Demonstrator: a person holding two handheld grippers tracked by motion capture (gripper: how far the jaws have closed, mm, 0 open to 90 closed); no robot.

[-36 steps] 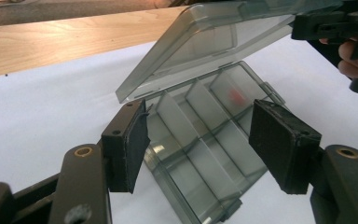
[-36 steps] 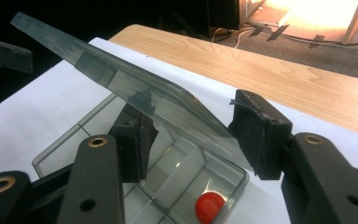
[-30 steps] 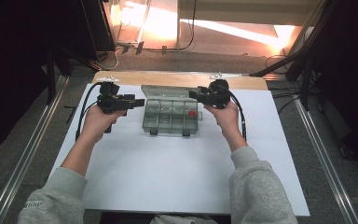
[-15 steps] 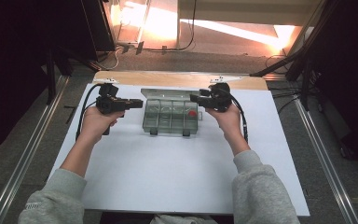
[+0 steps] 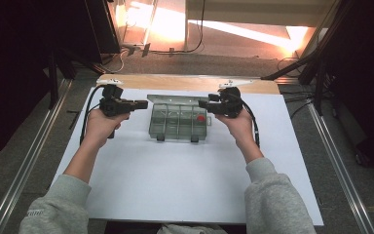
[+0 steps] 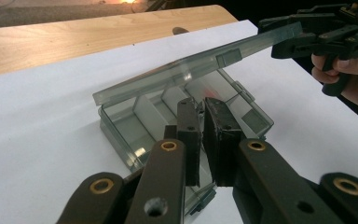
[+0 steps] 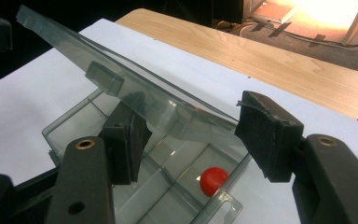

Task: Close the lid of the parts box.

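Note:
A clear plastic compartment box [image 5: 179, 127] lies in the middle of the white sheet, its lid [image 5: 173, 101] lifted at an angle. A small red ball [image 5: 200, 118] sits in a right-hand compartment [image 7: 213, 181]. My left gripper [image 5: 145, 104] is at the box's left end; its jaws have just been closing and now stand almost together [image 6: 201, 105], with a thin wall of the box [image 6: 121, 123] seemingly pinched between them. My right gripper [image 5: 202, 104] is at the right end with its jaws apart [image 7: 191, 102]. The lid [image 7: 74, 46] lies across them, over the left pad, its corner against the right pad.
The white sheet [image 5: 175, 195] covers a wooden table [image 5: 185, 83] whose bare edge shows at the back. Metal rails run along the left [image 5: 24, 165] and right [image 5: 341, 170] sides. Cables lie on the floor behind. Grey sleeves come in from the bottom.
The left gripper's jaws have closed at the box's left end. Both hands have stayed almost in place and the lid is still raised.

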